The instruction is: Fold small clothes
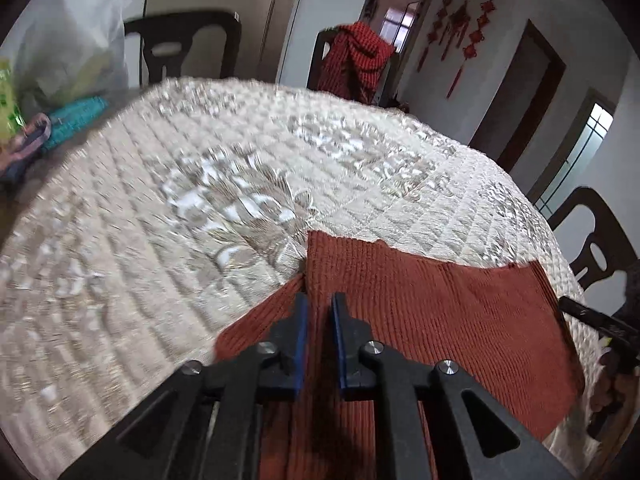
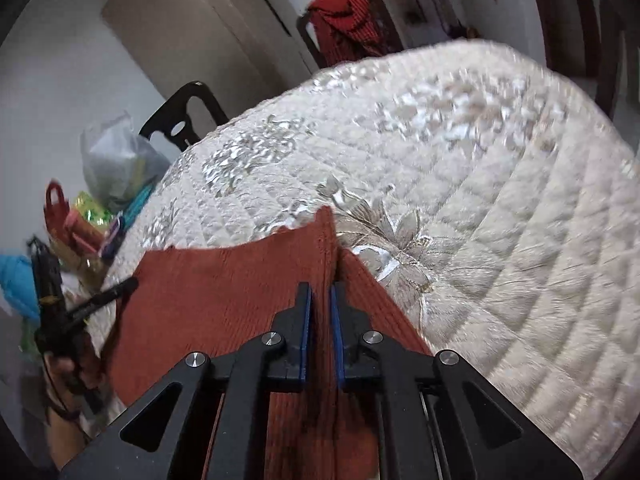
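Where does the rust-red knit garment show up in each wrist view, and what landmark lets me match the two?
Left wrist view: the rust-red knit garment fills the lower centre and right, a fold pinched in the left tool.
Right wrist view: the garment fills the lower centre and left, a fold pinched in the right tool.
Shared landmark: the red cloth draped over a dark chair beyond the table.

The near end of the rust-red knitted cloth (image 1: 440, 312) runs under the fingers (image 1: 298, 332) and off the bottom edge in both wrist views, so its full shape cannot be told. The quilted cover (image 2: 500, 200) is smeared by blur on its far right side. The bags (image 2: 116, 160) at far left are too blurred to identify.
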{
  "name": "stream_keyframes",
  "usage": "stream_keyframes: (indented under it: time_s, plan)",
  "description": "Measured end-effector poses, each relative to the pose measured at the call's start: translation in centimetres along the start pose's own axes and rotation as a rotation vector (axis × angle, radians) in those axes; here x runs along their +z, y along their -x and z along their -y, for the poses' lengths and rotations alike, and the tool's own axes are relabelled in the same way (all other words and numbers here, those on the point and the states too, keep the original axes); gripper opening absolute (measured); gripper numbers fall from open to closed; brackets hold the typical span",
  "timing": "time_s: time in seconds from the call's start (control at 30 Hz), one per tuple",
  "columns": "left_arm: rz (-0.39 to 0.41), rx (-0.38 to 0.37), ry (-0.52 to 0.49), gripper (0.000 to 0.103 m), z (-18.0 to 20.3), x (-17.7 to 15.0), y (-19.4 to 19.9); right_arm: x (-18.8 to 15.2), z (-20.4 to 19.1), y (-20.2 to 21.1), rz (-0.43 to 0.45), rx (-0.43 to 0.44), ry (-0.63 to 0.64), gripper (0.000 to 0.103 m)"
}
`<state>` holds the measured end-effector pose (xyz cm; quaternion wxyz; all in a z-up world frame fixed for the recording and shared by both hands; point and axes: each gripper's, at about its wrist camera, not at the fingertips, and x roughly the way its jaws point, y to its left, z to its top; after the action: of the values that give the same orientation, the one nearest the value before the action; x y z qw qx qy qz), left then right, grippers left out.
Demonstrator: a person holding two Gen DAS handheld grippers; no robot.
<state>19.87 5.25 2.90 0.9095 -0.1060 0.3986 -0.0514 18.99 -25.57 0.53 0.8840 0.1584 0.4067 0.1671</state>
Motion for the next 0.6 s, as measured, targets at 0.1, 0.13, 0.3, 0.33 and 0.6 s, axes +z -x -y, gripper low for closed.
stream_keyframes:
  time_s: [0.1,0.13,0.3,0.33,0.6]
  plan:
    - [0.059,-0.028,-0.030,0.016,1.0,-1.5,3.2,-1.9,-1.7,2.8,0.040,0.026,0.056,0.009]
    - [0.075,-0.042,-0.042,0.021,1.6,-2.2,4.1,-2.8,-2.5,3.6,0.050,0.038,0.082,0.009]
    - [0.054,-0.133,-0.107,0.028,4.8,-6.7,6.5,-6.9,-5.9,4.3,0.028,0.057,0.177,0.009]
    - [0.032,-0.137,-0.123,0.028,5.6,-7.5,6.2,-7.6,-6.5,3.9,0.016,0.064,0.195,0.009]
    - [-0.056,-0.081,-0.198,0.028,7.6,-8.7,4.1,-9.1,-8.2,2.1,-0.031,-0.005,0.283,0.009]
